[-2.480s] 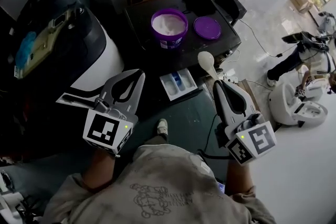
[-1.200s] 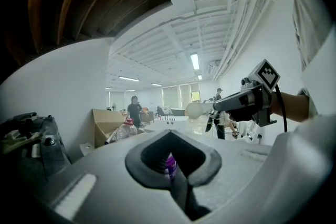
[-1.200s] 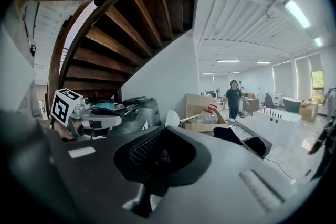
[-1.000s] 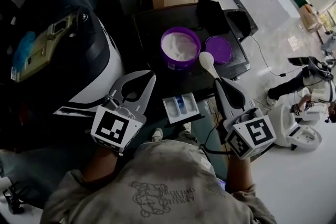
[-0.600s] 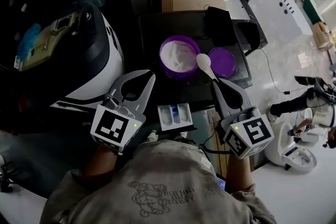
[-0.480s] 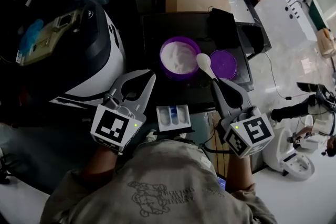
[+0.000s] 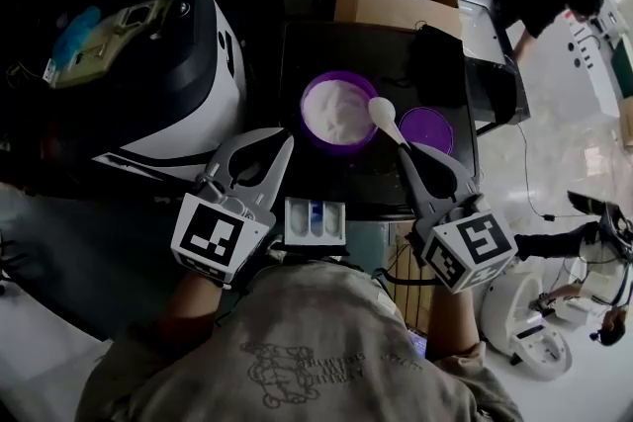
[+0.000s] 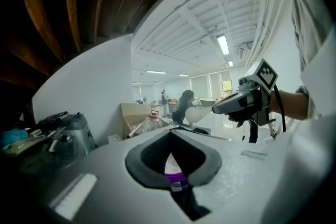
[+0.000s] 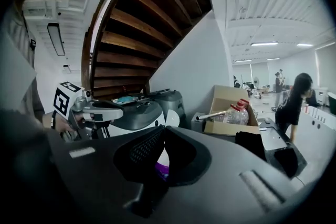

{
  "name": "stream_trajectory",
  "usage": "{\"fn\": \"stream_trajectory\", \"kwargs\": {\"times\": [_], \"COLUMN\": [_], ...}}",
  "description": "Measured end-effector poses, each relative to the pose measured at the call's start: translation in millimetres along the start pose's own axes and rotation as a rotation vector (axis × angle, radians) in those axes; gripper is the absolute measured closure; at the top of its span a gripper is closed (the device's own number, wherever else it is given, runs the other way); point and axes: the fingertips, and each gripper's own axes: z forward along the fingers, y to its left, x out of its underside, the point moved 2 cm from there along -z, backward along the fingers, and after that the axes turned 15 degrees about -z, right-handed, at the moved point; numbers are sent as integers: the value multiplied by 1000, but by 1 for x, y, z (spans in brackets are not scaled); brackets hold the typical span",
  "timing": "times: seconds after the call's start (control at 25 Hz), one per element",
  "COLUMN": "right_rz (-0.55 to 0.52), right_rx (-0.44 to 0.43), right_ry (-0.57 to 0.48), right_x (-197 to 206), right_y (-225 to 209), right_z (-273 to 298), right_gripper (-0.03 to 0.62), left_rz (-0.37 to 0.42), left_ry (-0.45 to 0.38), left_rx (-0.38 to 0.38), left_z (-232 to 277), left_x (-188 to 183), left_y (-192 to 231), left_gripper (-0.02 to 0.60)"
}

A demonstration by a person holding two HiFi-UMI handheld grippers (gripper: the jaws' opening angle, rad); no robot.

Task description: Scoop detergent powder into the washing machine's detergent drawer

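Observation:
A purple tub point(image 7: 334, 112) of white powder stands open on a black table point(image 7: 401, 54), its purple lid point(image 7: 426, 128) beside it on the right. My right gripper point(image 7: 406, 150) is shut on the handle of a white spoon point(image 7: 382, 111), whose bowl hovers at the tub's right rim. The spoon handle point(image 9: 163, 157) shows between the right jaws. My left gripper point(image 7: 284, 146) is shut and empty, just left of the tub's near side. The white detergent drawer point(image 7: 315, 220) sticks out below, between both grippers. The left gripper view shows the right gripper point(image 8: 237, 103) holding the spoon point(image 8: 197, 113).
A white and black washing machine point(image 7: 163, 84) fills the left. A cardboard box point(image 7: 394, 0) with a plastic bottle stands behind the table. A person point(image 7: 549, 0) bends over at the far right. Cables and white devices lie on the floor at the right.
The right gripper has brought the spoon from near the drawer to the tub's right rim. The left gripper kept its stance. The head view has swung, so the drawer now lies closer below.

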Motion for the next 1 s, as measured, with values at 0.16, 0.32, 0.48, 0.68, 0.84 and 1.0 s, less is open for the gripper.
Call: {"fn": "stream_trajectory", "kwargs": {"times": [0.16, 0.32, 0.48, 0.68, 0.84, 1.0], "right_rz": [-14, -26, -37, -72, -91, -101], "right_rx": [-30, -52, -89, -127, -167, -197], "right_ry": [11, 32, 66, 128, 182, 241], "right_x": [2, 4, 7, 14, 20, 29], "right_y": [-8, -13, -15, -11, -8, -8], "right_z": [4, 9, 17, 34, 50, 66], "right_gripper": [563, 563, 563, 563, 563, 563], "left_rz": [-7, -30, -30, -35, -54, -57], "left_ry": [9, 20, 21, 29, 42, 49], "left_rx": [-36, -74, -86, -83, -90, -87], "left_z": [1, 1, 3, 5, 6, 8], "left_x": [3, 9, 9, 13, 21, 24], "left_y": [-1, 1, 3, 7, 14, 20], "left_gripper": [581, 581, 581, 581, 581, 581]}}
